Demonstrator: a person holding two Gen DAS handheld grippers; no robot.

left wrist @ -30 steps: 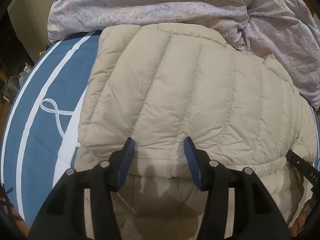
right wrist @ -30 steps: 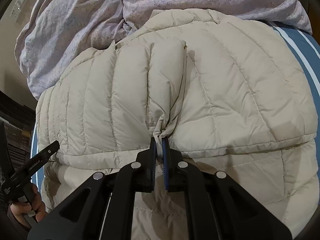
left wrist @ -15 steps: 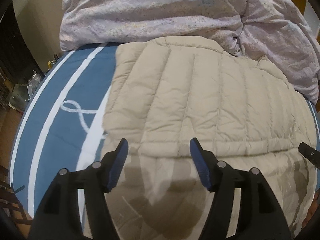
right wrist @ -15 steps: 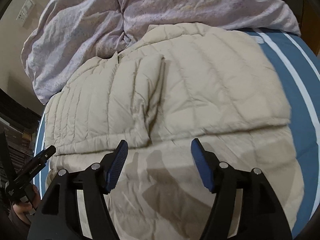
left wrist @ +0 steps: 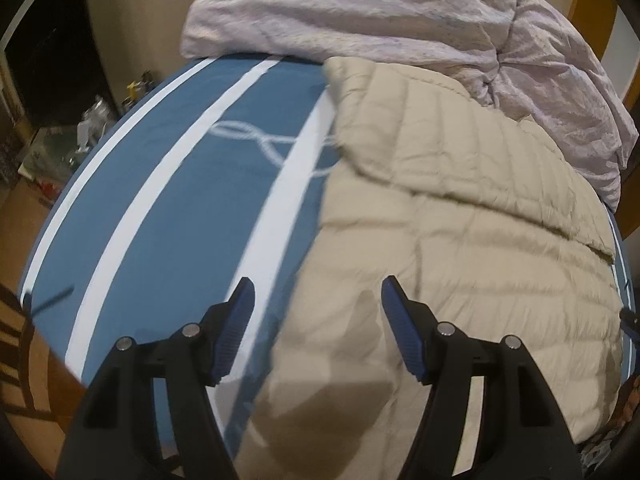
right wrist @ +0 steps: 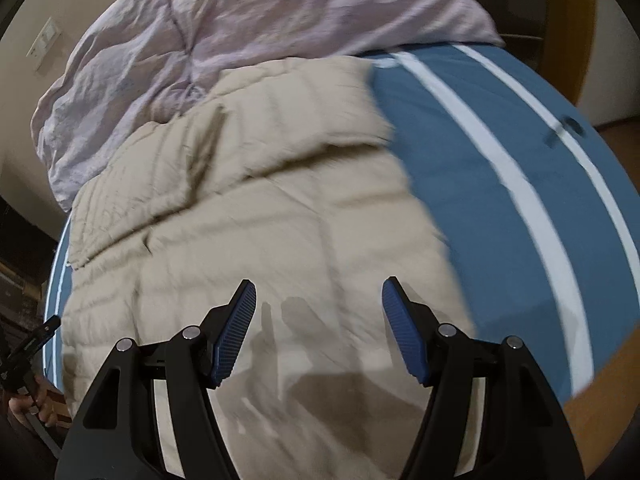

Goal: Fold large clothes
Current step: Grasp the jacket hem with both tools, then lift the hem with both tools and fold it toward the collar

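Note:
A beige quilted down jacket (left wrist: pixel 460 232) lies spread on a blue bed cover (left wrist: pixel 180 220) with white stripes, its upper part folded down over the body. My left gripper (left wrist: pixel 316 292) stands open above the jacket's left edge, nothing between its blue pads. In the right wrist view the same jacket (right wrist: pixel 260 208) fills the middle, with the folded flap at the far side. My right gripper (right wrist: pixel 318 292) is open over the jacket's near right part, holding nothing. The left gripper's tip (right wrist: pixel 44 330) shows at the far left edge, with a hand (right wrist: pixel 28 408) below it.
A crumpled lilac duvet (left wrist: pixel 380 12) is heaped along the far side of the bed, touching the jacket. Bare blue cover (right wrist: pixel 520 200) lies right of the jacket. A wooden bed frame (right wrist: pixel 600 392) and floor show at the near edges; clutter (left wrist: pixel 88 120) sits on the floor at left.
The right gripper let go of the pinched jacket fabric and opened; the left one opened wider. Both drew back toward the jacket's near corners, the left leftward, the right rightward. The folded flap stays down.

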